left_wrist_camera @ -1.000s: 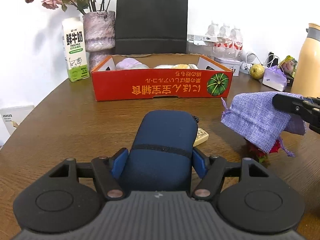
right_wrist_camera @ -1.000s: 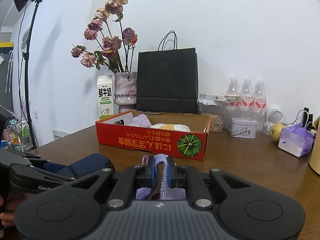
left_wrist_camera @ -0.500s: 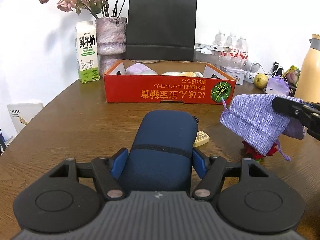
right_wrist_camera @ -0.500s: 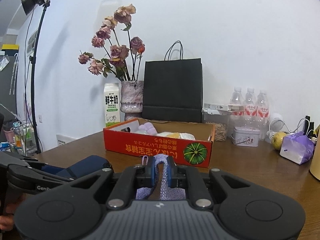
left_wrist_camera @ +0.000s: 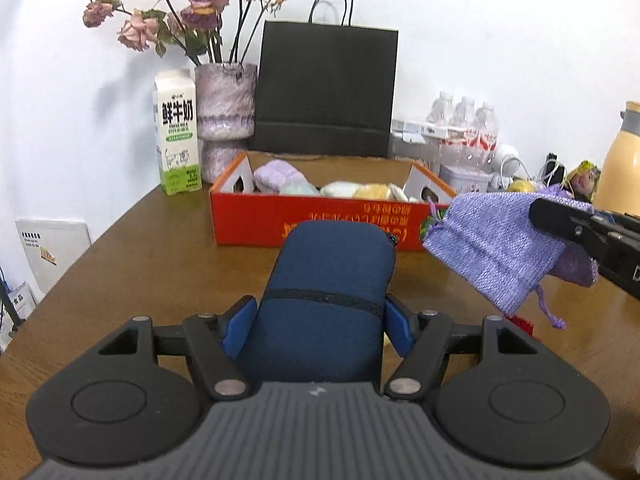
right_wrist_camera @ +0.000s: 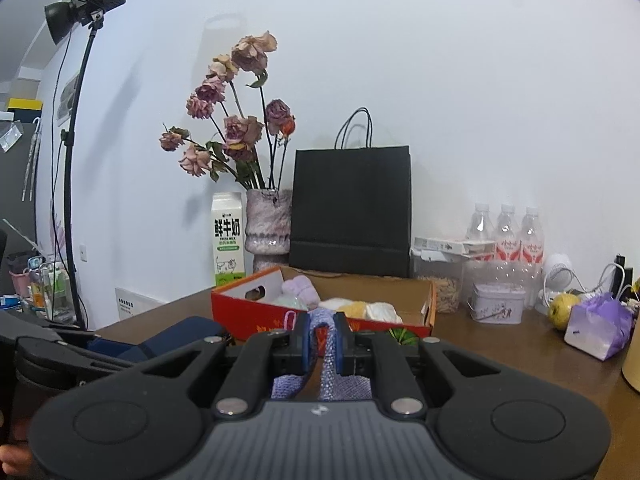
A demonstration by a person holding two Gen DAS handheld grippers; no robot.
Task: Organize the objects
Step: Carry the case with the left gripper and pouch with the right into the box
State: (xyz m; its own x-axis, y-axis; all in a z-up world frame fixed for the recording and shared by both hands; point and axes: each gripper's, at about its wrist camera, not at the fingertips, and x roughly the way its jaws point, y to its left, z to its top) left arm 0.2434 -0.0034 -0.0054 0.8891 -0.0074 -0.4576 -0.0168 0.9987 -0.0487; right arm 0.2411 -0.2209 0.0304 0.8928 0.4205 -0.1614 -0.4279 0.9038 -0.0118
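The left gripper (left_wrist_camera: 318, 316) is clamping its blue pads on the sides of a navy pouch (left_wrist_camera: 328, 292), which is hiding the table under it. The right gripper (right_wrist_camera: 322, 340) is pinching a fold of a lilac woven bag (left_wrist_camera: 492, 248) in the air. Farther, the red box (left_wrist_camera: 256, 216) is showing orange upside-down writing, partly hidden, and is holding soft pastel things. Behind, the milk carton (left_wrist_camera: 176, 132) is reading "FRESH MILK"; its smaller print is too small to read

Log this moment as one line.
left gripper: shut on navy pouch | right gripper: shut on purple bag | both lifted before red box
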